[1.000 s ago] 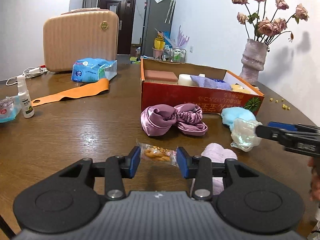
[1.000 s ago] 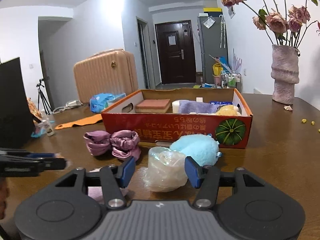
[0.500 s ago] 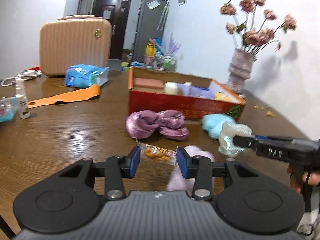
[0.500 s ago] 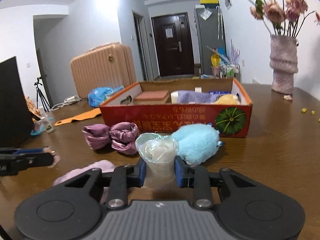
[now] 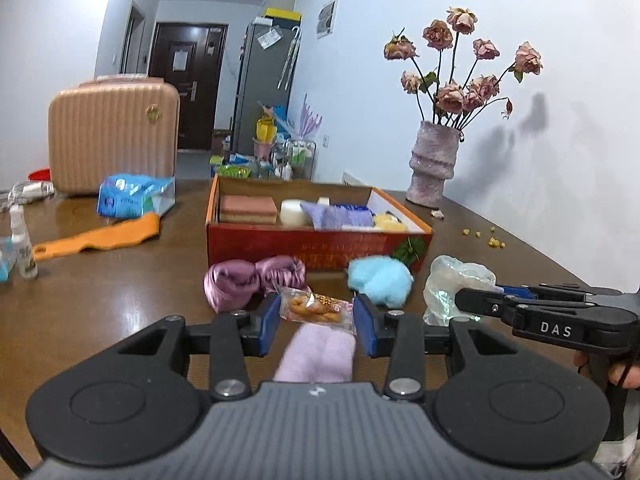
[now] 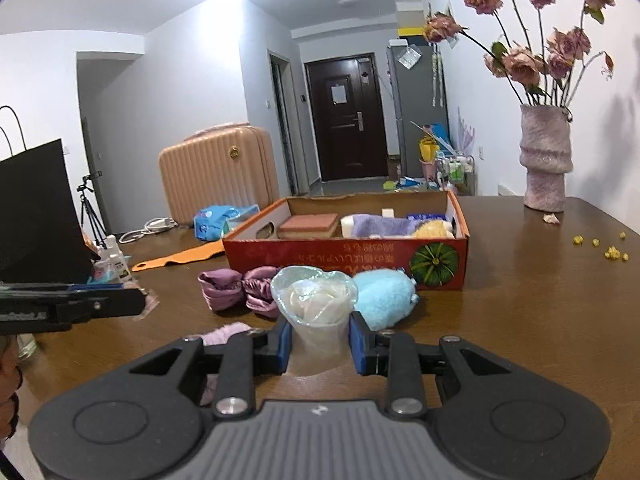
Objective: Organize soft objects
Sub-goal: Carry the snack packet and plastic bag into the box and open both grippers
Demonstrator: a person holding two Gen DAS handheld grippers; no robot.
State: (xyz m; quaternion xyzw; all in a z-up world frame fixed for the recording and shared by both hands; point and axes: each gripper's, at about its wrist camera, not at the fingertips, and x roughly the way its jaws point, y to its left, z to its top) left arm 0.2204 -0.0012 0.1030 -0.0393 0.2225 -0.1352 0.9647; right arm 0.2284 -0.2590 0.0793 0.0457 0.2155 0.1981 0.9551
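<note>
My left gripper [image 5: 316, 322] is shut on a clear snack packet [image 5: 316, 307] with a golden twist inside, held above the table. My right gripper [image 6: 319, 342] is shut on a clear plastic-wrapped white bundle [image 6: 314, 300], also seen in the left wrist view [image 5: 450, 286]. The red cardboard box [image 5: 320, 246] ahead holds a brown sponge, a white block and purple and yellow soft things. In front of it lie a purple satin scrunchie [image 5: 252, 282] and a light blue fluffy ball [image 5: 380, 280]. A lilac fluffy piece [image 5: 316, 354] lies under my left gripper.
A vase of dried roses [image 5: 434, 164] stands at the back right. A tan suitcase [image 5: 112, 136], a blue tissue pack [image 5: 134, 196], an orange strap [image 5: 100, 236] and a spray bottle [image 5: 22, 246] are on the left. A black bag [image 6: 38, 212] stands far left.
Both grippers have risen from the table with their loads. The right gripper shut on the wrapped bundle and lifted it; the left gripper lifted the snack packet toward the box.
</note>
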